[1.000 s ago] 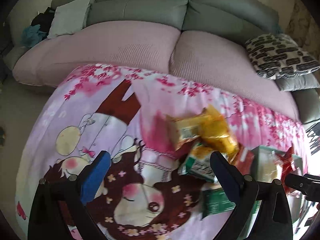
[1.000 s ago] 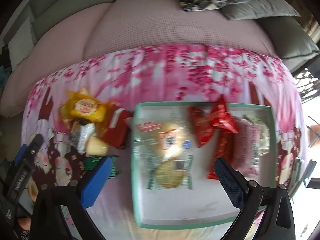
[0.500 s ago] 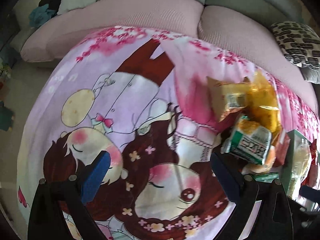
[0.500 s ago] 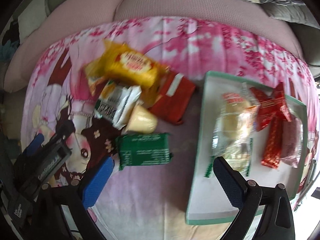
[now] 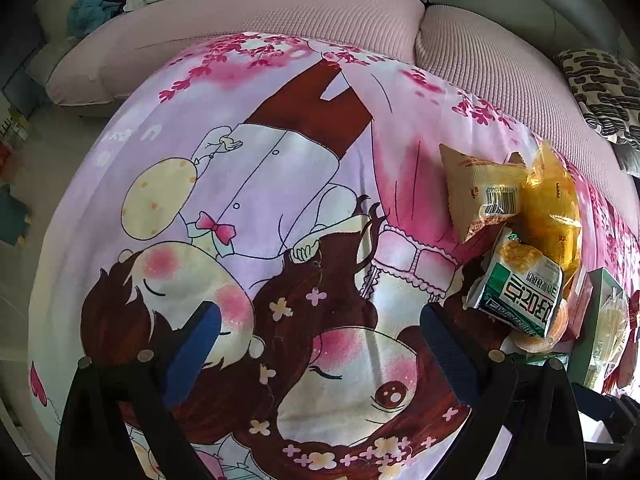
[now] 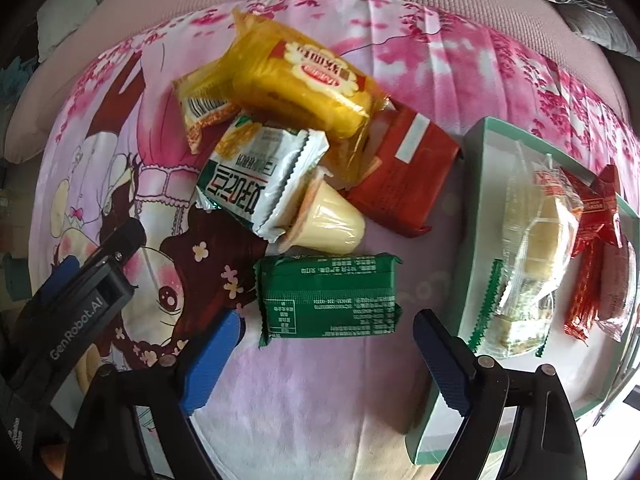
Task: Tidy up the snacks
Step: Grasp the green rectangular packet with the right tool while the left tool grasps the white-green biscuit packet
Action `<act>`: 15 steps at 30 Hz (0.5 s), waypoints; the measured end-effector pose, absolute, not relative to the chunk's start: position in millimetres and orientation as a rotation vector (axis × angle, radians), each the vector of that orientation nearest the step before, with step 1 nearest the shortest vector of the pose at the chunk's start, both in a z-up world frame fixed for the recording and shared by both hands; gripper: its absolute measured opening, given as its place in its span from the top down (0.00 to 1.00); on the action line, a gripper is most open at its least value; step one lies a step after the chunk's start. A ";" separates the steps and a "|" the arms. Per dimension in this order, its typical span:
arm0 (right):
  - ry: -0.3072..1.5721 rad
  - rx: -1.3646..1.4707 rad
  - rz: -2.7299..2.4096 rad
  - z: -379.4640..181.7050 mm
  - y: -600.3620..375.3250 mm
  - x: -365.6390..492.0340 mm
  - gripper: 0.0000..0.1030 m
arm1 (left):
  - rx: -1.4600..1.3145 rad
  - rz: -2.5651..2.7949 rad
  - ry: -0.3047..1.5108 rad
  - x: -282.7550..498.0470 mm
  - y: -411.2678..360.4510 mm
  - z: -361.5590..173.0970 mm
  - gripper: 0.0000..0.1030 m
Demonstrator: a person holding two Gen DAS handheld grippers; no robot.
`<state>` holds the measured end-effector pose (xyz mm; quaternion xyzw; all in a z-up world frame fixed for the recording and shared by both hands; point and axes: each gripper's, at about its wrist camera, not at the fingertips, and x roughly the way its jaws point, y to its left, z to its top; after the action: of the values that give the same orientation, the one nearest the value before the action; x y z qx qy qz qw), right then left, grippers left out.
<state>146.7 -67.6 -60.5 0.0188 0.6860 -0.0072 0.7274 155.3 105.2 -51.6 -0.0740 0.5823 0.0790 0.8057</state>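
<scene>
A pile of snacks lies on a pink cartoon cloth (image 6: 304, 392): a yellow pack (image 6: 300, 76), a white-green pack (image 6: 256, 176), a jelly cup (image 6: 332, 220), a red pack (image 6: 404, 172) and a green pack (image 6: 328, 296). My right gripper (image 6: 320, 352) is open and empty, just in front of the green pack. A green-rimmed tray (image 6: 476, 216) at the right holds a clear bread pack (image 6: 536, 240) and red packs (image 6: 592, 240). My left gripper (image 5: 316, 344) is open and empty over the cloth (image 5: 248, 200), left of the pile (image 5: 520, 248).
A pink-covered sofa (image 5: 280, 4) runs behind the table. A black-and-white patterned cushion (image 5: 600, 88) lies at the right. The left gripper's body (image 6: 76, 300) shows at the lower left of the right wrist view. Floor lies off the table's left edge.
My right gripper moved left from over the tray to the snack pile and closer to the green pack. My left gripper moved left and lower over the cloth. Both stayed open.
</scene>
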 end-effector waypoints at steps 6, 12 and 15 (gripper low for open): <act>1.517 0.015 -0.045 -78.0 -64.0 150.4 0.14 | -0.153 0.159 1.253 158.3 101.4 -54.9 0.03; 1.517 0.022 -0.071 -98.1 -64.1 154.1 0.15 | -0.157 0.151 1.250 160.1 100.1 -55.6 0.03; 1.501 0.021 -0.082 -102.1 -63.6 155.2 0.15 | -0.162 0.152 1.251 161.7 100.2 -56.5 0.03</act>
<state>155.2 -63.6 -102.0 0.0097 0.6819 -0.0372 0.7304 161.7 100.2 -56.5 -0.0755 0.5842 0.0712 0.8050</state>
